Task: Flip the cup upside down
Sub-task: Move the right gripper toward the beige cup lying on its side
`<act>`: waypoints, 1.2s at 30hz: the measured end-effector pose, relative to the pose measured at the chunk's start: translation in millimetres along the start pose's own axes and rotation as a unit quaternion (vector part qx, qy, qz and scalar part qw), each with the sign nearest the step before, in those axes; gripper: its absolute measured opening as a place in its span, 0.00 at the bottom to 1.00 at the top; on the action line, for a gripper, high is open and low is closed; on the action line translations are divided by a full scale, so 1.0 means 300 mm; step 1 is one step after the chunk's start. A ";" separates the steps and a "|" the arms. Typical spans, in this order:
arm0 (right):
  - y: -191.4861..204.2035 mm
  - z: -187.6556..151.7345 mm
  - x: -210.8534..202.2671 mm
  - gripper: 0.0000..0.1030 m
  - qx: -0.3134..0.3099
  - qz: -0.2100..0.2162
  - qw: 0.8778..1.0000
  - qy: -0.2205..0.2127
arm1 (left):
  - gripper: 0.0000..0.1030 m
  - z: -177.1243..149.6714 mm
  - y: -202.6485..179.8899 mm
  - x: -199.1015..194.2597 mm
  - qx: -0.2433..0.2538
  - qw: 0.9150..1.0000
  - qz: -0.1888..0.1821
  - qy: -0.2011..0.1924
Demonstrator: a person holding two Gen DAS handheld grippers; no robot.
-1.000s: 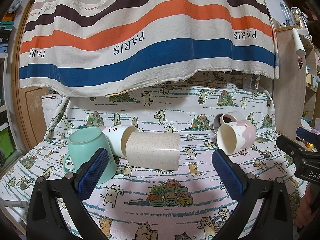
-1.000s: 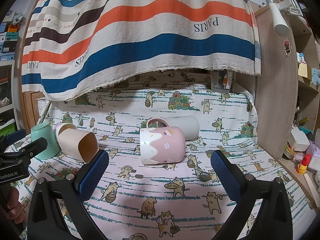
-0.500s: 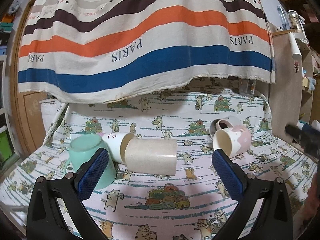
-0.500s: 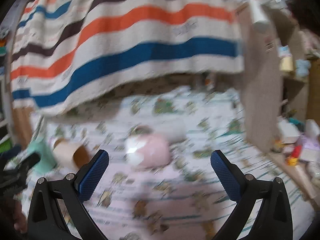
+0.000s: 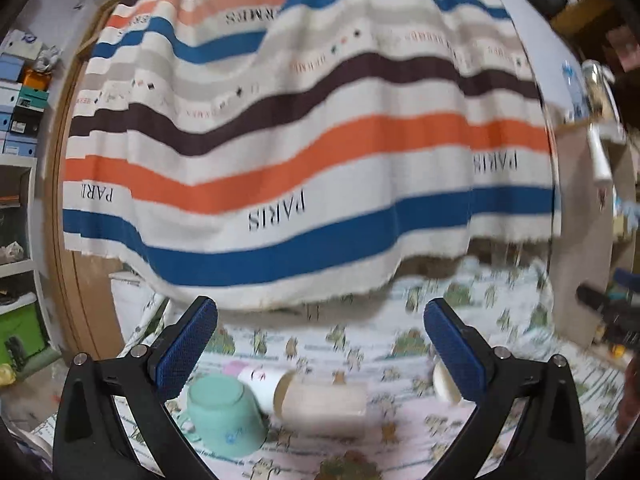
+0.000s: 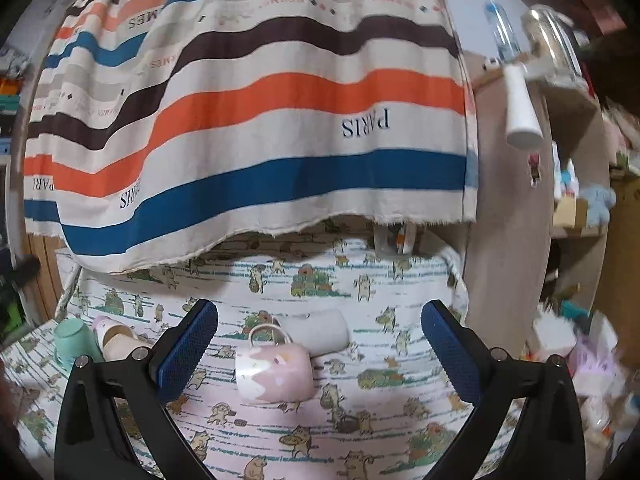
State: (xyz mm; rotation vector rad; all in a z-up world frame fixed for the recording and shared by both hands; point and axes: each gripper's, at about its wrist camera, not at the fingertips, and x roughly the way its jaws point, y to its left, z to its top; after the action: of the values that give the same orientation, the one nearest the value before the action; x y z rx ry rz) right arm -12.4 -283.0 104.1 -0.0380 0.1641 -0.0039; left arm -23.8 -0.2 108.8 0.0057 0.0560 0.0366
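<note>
Several cups lie on a cat-print cloth [image 6: 360, 432]. A pink and white mug [image 6: 274, 372] lies on its side in the right wrist view, between the fingers of my open, empty right gripper [image 6: 318, 348] and beyond them. A grey cup [image 6: 316, 332] lies on its side behind it. In the left wrist view a mint mug [image 5: 224, 416] stands upside down, with a white cup [image 5: 260, 380] and a beige cup [image 5: 324, 406] lying on their sides beside it. My left gripper [image 5: 320, 344] is open and empty above them. The view is blurred.
A striped cloth [image 6: 260, 120] hangs over the back of the table. A wooden shelf unit [image 6: 516, 240] with small items stands at the right. Shelves with boxes [image 5: 20, 92] stand at the left. The right gripper shows at the right edge of the left wrist view [image 5: 608, 312].
Both grippers have tilted upward, so the cups sit lower in each view. The pink mug's handle now points up. Both jaws stay open.
</note>
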 end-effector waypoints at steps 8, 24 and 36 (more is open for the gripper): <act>0.063 0.089 0.018 1.00 -0.028 0.011 0.999 -0.021 | 1.00 0.076 -0.030 0.051 0.009 0.999 -0.014 -0.029; 0.150 -0.019 0.167 1.00 -0.006 0.033 0.999 -0.037 | 1.00 -0.143 -0.019 0.255 0.011 0.999 0.019 0.043; 0.164 -0.084 0.220 1.00 -0.013 0.048 0.999 0.017 | 1.00 -0.233 0.066 0.390 -0.070 0.983 0.028 0.170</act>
State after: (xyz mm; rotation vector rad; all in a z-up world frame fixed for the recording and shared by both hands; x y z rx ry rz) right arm 48.7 -235.1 66.4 -0.0552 0.1990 0.0932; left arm 88.2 24.2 32.6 -0.1393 0.3958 0.0978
